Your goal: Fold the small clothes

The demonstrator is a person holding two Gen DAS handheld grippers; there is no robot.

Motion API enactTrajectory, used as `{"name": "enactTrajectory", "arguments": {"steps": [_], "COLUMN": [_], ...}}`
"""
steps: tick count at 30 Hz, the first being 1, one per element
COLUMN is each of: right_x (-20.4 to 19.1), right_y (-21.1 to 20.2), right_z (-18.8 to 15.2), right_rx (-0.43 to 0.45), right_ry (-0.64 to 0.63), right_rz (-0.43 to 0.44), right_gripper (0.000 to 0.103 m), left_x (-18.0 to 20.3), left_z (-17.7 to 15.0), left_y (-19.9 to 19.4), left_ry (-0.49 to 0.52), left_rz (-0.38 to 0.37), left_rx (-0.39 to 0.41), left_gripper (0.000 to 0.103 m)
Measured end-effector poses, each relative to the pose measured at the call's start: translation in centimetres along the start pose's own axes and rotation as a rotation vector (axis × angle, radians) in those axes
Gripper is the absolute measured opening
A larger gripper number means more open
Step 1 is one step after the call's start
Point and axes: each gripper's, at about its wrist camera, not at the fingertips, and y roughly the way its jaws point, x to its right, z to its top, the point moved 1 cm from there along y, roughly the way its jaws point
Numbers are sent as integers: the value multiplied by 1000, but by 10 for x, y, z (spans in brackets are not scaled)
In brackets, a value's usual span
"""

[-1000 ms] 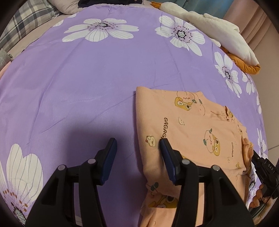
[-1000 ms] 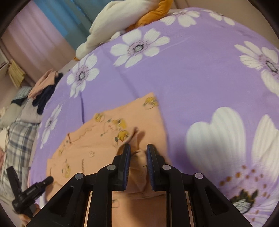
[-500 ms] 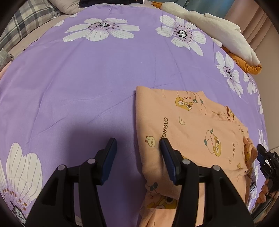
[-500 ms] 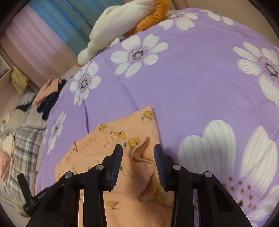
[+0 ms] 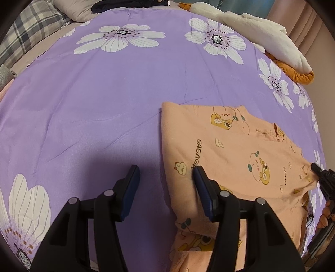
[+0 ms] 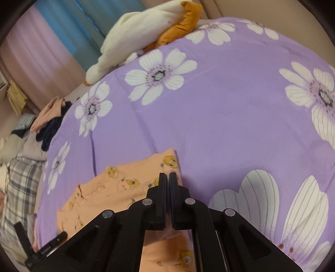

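A small peach garment (image 5: 240, 154) with cartoon prints lies partly folded on the purple flowered bedspread (image 5: 117, 100). My left gripper (image 5: 165, 173) is open, low over the garment's left edge, its right finger over the cloth. In the right wrist view my right gripper (image 6: 168, 177) has its jaws closed together above the garment (image 6: 117, 188). No cloth shows between the tips. The right gripper's tip also shows at the garment's right edge in the left wrist view (image 5: 320, 173).
A white and orange plush toy (image 5: 261, 35) lies at the far right of the bed. A plaid pillow (image 5: 25, 35) and dark clothes (image 5: 125, 4) lie at the far left. A clothes pile (image 6: 48, 121) sits beyond the bed edge.
The right gripper opened, letting go of a raised fold of the garment, then shut empty and lifted away. The fold now lies flat. The left gripper has stayed put.
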Motion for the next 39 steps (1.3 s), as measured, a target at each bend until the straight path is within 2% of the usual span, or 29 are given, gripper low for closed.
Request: {"name": "enactTrajectory", "arguments": {"steps": [4, 10, 15, 17, 19, 20, 22, 27, 28, 30, 31, 33, 39], "right_x": [0, -3, -8, -9, -8, -7, -9, -14, -16, -18, -19, -18, -16], "right_y": [17, 7, -6, -9, -11, -12, -11, -10, -11, -11, -12, -14, -27], "right_z": [-10, -10, -16, -19, -23, -24, -26, -35, -37, -39, -39, -38, -38], "right_rx": [-50, -44, -33, -37, -41, -34, -40, -33, -29, -20, -15, -7, 38], "right_ry": [-24, -37, -80, -88, -78, -68, -73, -92, -102, -125, -132, -131, -120], "right_rz": [-58, -95, -125, -126, -129, -118, -91, -98, -93, -111, -123, -126, -106], "right_gripper": [4, 4, 7, 14, 42, 44, 44, 42, 34, 31, 20, 12, 10], "left_x": [1, 1, 10, 13, 13, 13, 13, 9, 9, 9, 10, 9, 7], "left_z": [0, -3, -13, -17, -23, -25, -30, -39, -40, -42, -42, -44, -44], "left_y": [-1, -14, -37, -43, -45, -45, -40, -27, -26, -27, -27, -26, -25], "left_ry": [0, -41, -30, -21, -21, -23, -30, -58, -60, -57, -54, -53, -58], "left_rz": [0, -19, -84, -110, -138, -146, -158, -165, -167, -163, -160, -156, -155], "left_rx": [4, -8, 20, 21, 13, 5, -16, -62, -62, -57, -54, -55, -58], "left_gripper": [55, 52, 52, 52, 52, 52, 52, 52, 52, 52, 52, 52, 52]}}
